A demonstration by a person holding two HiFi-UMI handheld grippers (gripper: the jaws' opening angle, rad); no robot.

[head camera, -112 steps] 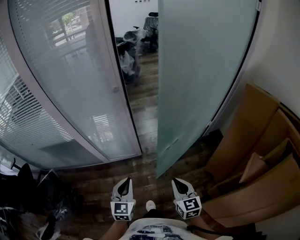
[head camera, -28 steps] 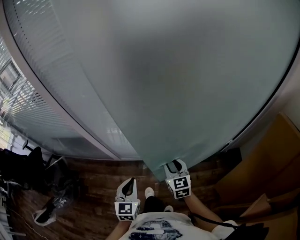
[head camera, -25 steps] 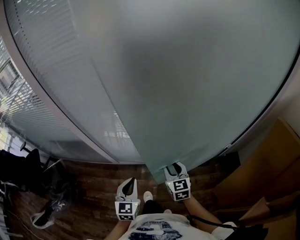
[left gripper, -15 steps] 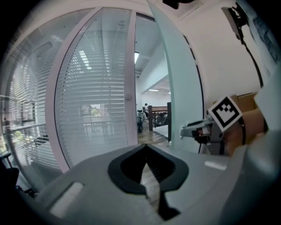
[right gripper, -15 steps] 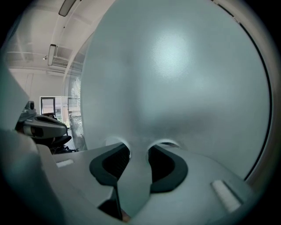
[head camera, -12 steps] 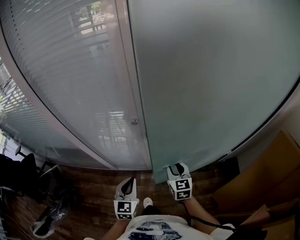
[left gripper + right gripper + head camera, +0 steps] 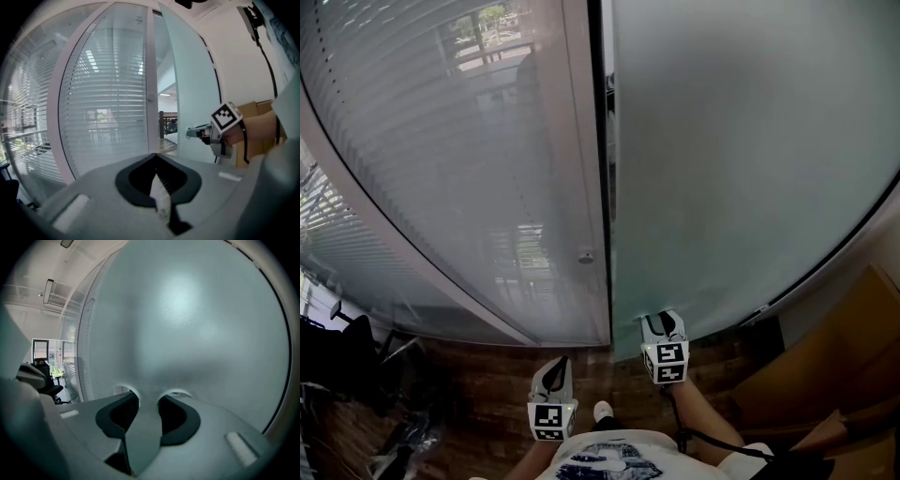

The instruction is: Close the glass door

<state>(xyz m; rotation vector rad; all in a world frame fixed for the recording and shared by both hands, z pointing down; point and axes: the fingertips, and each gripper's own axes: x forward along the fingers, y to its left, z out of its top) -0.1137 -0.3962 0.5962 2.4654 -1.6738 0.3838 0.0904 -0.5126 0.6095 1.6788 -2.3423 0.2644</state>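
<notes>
Flooring (image 7: 492, 370) underfoot is dark wood plank, with the toe of a pale shoe (image 7: 602, 411) showing at the person's feet. Cardboard boxes (image 7: 830, 375) lean against the wall to the right.

The left gripper (image 7: 553, 372) is held low, back from the doorway and well apart from any surface. Its jaws are together at the tip, with nothing between them.

The right gripper (image 7: 662, 323) is further forward and higher. It is set against the lower part of the glass door (image 7: 741, 159), just inside the door's free edge. Its jaws stand apart and clamp nothing. Both tips are at the frosted face, touching or very nearly so, and faint reflections show around each tip.

The door is a tall frosted pane, almost closed. A narrow dark gap (image 7: 603, 169) separates its free edge from the pale frame post (image 7: 579, 141). A small round knob (image 7: 585, 255) sits on that post, low down.

Left of the post is a fixed panel (image 7: 441, 206) of clear glass, with horizontal blinds (image 7: 108, 93) behind it.

Through the opening the next room is partly visible, with a black office chair (image 7: 41, 373) standing some way inside.
</notes>
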